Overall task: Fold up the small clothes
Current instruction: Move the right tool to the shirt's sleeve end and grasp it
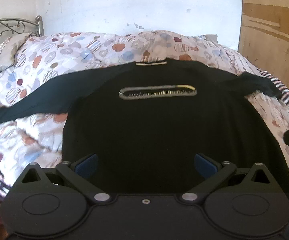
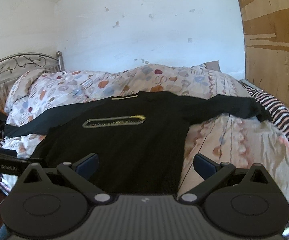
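Sweater: black sweater [image 1: 164, 130] lay flat on the bed's patterned quilt [image 1: 44, 64], frame center, 2 sleeves spread.
Left tool [image 1: 146, 163]: spread wide, empty, over hem.
Right tool [image 2: 146, 163]: spread wide, empty, lower center.

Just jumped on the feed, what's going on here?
A black long-sleeved top lies spread flat on the patterned bed cover, both sleeves stretched out. The left gripper and right gripper are both open near its lower hem, holding nothing. No fold is made yet.
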{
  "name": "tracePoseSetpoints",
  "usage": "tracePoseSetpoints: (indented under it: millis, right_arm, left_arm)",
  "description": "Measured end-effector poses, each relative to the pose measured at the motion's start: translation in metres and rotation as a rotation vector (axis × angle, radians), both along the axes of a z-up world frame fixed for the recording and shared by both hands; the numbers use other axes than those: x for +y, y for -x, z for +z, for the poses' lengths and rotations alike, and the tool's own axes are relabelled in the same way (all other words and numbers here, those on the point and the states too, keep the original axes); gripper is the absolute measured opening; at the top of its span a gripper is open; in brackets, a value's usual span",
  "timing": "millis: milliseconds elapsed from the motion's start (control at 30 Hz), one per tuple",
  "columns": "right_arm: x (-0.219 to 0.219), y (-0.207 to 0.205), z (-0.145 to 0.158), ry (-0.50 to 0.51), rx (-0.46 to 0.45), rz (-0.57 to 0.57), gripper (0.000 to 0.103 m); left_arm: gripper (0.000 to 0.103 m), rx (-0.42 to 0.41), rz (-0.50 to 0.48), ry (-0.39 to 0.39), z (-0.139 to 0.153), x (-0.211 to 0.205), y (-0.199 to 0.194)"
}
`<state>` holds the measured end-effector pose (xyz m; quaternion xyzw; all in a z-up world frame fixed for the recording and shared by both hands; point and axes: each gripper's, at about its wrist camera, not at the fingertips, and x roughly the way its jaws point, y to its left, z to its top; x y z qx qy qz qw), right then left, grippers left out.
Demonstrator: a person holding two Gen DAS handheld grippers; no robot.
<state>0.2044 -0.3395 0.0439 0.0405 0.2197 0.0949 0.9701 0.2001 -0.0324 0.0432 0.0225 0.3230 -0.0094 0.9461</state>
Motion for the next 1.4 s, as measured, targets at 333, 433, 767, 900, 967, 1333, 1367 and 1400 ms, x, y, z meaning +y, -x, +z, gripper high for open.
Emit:
tracePoseSetpoints:
  millis: [333, 433, 767, 900, 967, 1333, 1367, 1400]
  right_arm:
    - [-0.059, -0.098, 0.019, 0.011, -0.011, -0.06, 0.103]
    - [-0.083, -0.13, 0.016, 0.004, -0.02, -0.098, 0.103]
    - [-0.185, -0.216, -0.011, -0.054, 0.006, -0.2, 0.103]
    - [-0.228, -0.238, -0.031, -0.092, 0.057, -0.256, 0.103]
    - [-0.246, -0.248, -0.042, -0.106, 0.086, -0.297, 0.103]
    - [-0.337, -0.312, -0.095, -0.443, 0.173, -0.512, 0.103]
    - [-0.342, -0.318, -0.098, -0.474, 0.168, -0.521, 0.103]
    - [-0.347, -0.324, -0.101, -0.502, 0.165, -0.536, 0.103]
  left_arm:
    - [0.102, -0.014, -0.011, -0.013, 0.012, -0.033, -0.102]
    - [0.102, -0.017, -0.016, -0.012, 0.01, -0.046, -0.133]
    - [0.102, -0.035, -0.034, 0.003, -0.011, -0.095, -0.213]
    - [0.102, -0.013, -0.053, 0.022, -0.028, -0.114, -0.226]
    - [0.102, 0.013, -0.063, 0.025, -0.038, -0.121, -0.229]
    - [0.102, 0.085, -0.064, 0.047, -0.076, -0.127, -0.225]
    - [0.102, 0.084, -0.064, 0.05, -0.076, -0.126, -0.225]
    - [0.102, 0.084, -0.063, 0.052, -0.076, -0.126, -0.224]
